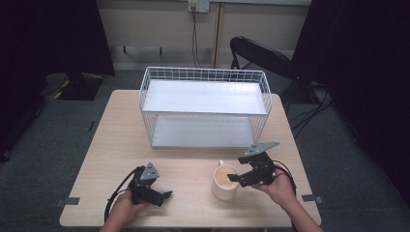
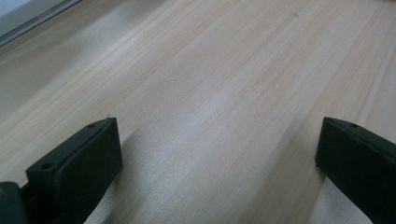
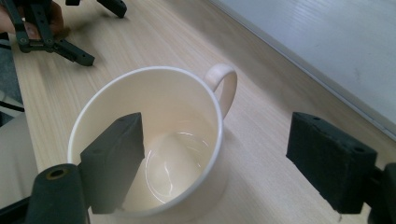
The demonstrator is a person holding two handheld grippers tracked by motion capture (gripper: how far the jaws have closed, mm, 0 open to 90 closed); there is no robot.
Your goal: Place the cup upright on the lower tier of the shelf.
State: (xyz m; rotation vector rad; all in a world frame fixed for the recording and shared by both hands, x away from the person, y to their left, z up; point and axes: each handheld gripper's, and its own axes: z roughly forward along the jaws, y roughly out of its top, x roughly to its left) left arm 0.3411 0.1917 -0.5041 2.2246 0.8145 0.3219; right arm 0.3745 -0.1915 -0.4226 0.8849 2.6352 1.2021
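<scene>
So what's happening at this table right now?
A person works two handheld grippers at a wooden table. The right gripper is open at a cream mug standing upright and empty near the front edge: one jaw is inside the cup, the other outside its wall, not yet closed. The left gripper rests open over bare wood, holding nothing. A white wire rack with two shelves stands behind the mug.
</scene>
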